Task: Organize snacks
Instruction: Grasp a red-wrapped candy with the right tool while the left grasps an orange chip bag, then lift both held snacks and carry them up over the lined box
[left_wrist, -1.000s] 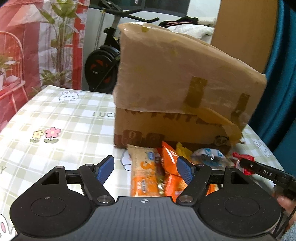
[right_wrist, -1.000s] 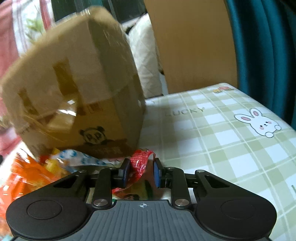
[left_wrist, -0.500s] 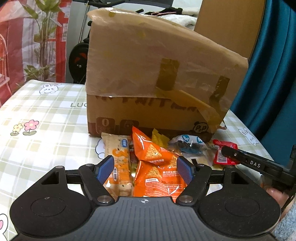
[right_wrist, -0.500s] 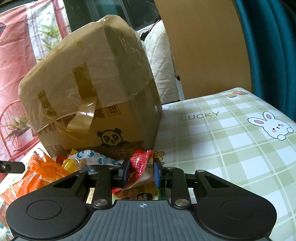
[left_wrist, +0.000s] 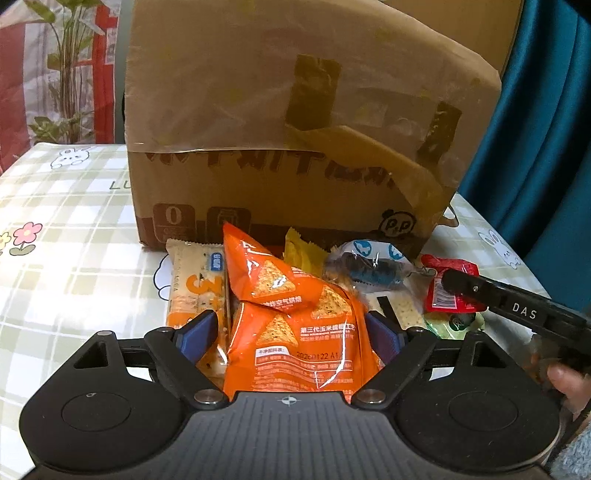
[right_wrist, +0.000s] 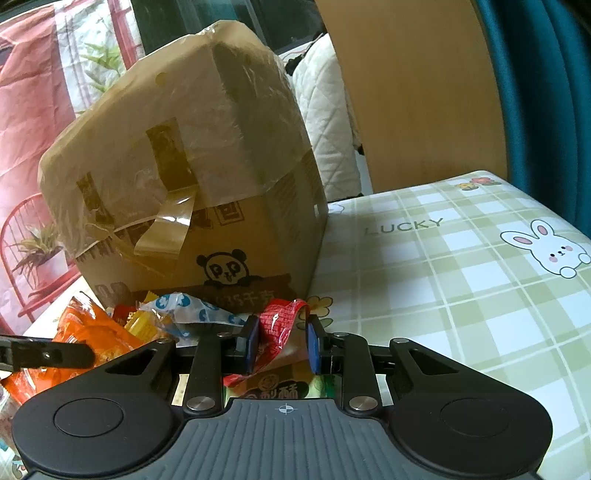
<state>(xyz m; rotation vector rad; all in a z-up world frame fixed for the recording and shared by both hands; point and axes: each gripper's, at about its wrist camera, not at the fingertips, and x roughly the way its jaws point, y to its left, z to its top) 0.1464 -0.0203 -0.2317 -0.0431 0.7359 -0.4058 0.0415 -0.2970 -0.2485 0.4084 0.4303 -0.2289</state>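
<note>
Left gripper (left_wrist: 291, 336) opening around orange chip bag (left_wrist: 295, 347) | right gripper (right_wrist: 281, 345) pinching red packet (right_wrist: 277, 325) | checked tablecloth (right_wrist: 461, 295)

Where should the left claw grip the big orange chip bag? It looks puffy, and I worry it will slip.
Grip the orange chip bag across its lower body, coming straight from the near side. It lies lengthwise between the opening left claw, with a smaller orange bag overlapping its far end.

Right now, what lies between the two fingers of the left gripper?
In the left wrist view, an orange chip bag lies between the fingers of the left gripper, whose jaws are opening. The pads do not press it.
</note>
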